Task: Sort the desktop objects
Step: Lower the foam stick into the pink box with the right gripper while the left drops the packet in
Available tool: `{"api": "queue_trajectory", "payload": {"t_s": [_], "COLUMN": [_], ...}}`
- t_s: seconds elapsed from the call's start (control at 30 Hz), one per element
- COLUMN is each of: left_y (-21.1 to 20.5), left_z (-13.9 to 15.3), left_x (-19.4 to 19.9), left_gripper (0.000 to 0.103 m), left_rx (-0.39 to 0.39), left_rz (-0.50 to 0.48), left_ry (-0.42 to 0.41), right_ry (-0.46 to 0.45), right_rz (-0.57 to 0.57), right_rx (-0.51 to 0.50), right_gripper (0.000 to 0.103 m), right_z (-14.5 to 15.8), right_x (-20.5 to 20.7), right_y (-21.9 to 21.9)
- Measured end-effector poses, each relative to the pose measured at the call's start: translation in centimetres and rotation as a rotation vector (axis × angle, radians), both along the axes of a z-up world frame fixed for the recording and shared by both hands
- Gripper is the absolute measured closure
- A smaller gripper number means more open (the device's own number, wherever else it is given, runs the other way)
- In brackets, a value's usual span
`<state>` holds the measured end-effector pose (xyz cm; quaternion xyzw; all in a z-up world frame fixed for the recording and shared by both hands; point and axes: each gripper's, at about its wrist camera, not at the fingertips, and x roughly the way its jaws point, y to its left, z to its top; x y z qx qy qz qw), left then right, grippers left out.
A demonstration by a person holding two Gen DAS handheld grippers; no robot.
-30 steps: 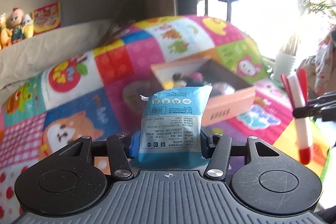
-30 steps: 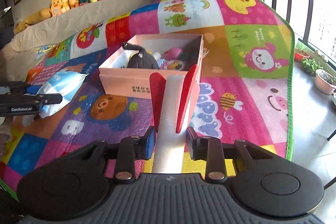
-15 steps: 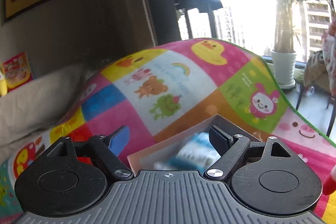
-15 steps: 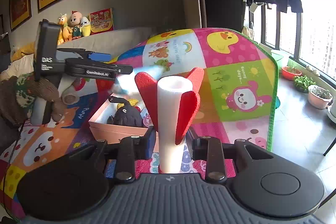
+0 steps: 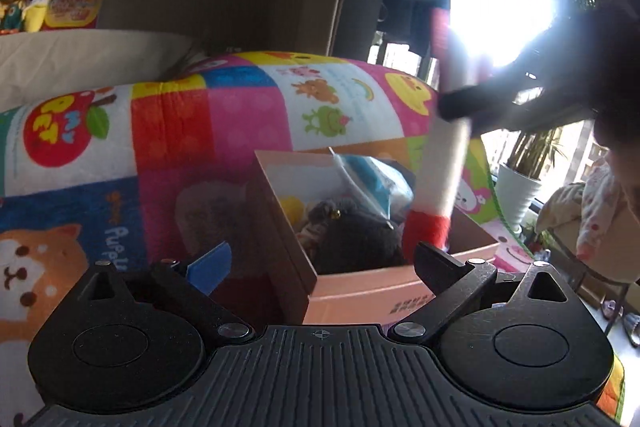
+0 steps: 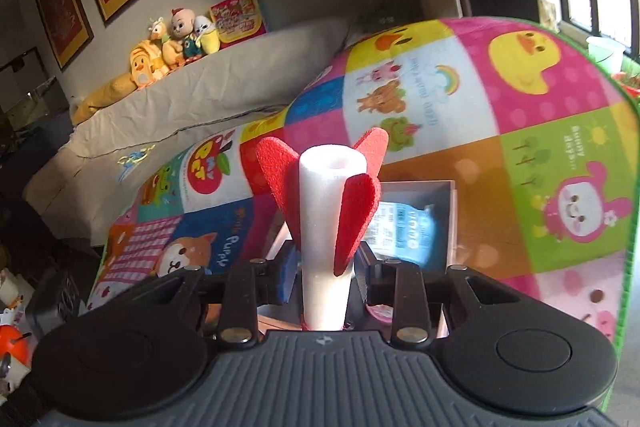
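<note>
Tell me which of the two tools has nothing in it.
The left tool: its jaws have just opened wide, empty above the box. The right tool is shut on the white foam rocket.

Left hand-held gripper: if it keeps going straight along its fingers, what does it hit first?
Probably the pink cardboard box: its near corner sits between the open left hand-held gripper fingers, dark plush toy inside just beyond. Depth is unclear.
</note>
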<state>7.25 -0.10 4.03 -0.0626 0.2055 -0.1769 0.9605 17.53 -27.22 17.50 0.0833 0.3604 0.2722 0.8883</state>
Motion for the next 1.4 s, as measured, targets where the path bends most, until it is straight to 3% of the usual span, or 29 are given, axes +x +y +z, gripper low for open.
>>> {"api": "queue_trajectory", "payload": {"t_s": [0.13,0.23,0.47,0.57,0.63,0.7,0.77,0.83,0.87,0.97,1.13,1.3,1.4], "left_y": [1.1,2.1,2.9,2.8,2.9,3.0,3.1,3.3,3.3,3.4,3.5,3.9,4.0], "left_z": [-0.8,-1.3,-1.9,-1.8,-1.9,-1.9,-1.9,-1.9,-2.0,-2.0,-2.1,-2.2,-2.2], "left_x": [-0.5,-0.6,-0.3,-0.4,-0.4,-0.3,-0.2,-0.2,-0.1,-0.1,0.0,0.1,0.1], "left_gripper": [0.002,0.002,0.001,0.001,0.001,0.001,0.001,0.001,0.000,0.000,0.000,0.000,0.000], "left_rx": [-0.036,-0.073,-0.111,-0.106,-0.108,-0.115,-0.118,-0.117,-0.117,-0.120,-0.122,-0.132,-0.136], "left_rz": [-0.004,0.003,0.010,0.017,0.029,0.040,0.046,0.055,0.058,0.064,0.069,0.084,0.092], "left_ry": [-0.003,0.007,0.040,0.034,0.034,0.035,0.039,0.039,0.040,0.046,0.052,0.059,0.059], "right_ry": [0.086,0.159,0.335,0.306,0.262,0.155,0.053,0.019,0.036,0.104,0.118,0.113,0.063], "right_rz": [0.026,-0.029,-0.040,-0.037,-0.041,-0.092,-0.138,-0.152,-0.144,-0.090,-0.137,-0.174,-0.168], "right_rx": [0.032,0.037,-0.085,-0.110,-0.077,-0.058,-0.104,-0.117,-0.095,-0.025,-0.162,-0.203,-0.158], "right_gripper": [0.075,0.075,0.075,0.072,0.045,0.043,0.051,0.080,0.084,0.085,0.085,0.088,0.088], "right_z": [-1.6,-3.2,-8.2,-8.1,-6.6,-4.8,-3.8,-3.8,-4.0,-5.4,-8.3,-7.9,-6.3], "right_x": [4.5,7.7,10.6,10.0,9.6,9.4,9.5,10.0,10.3,10.9,12.1,12.7,11.1], "right_y": [5.4,7.5,9.4,9.4,8.6,7.7,7.6,7.8,7.9,8.7,10.7,9.5,7.6]}}
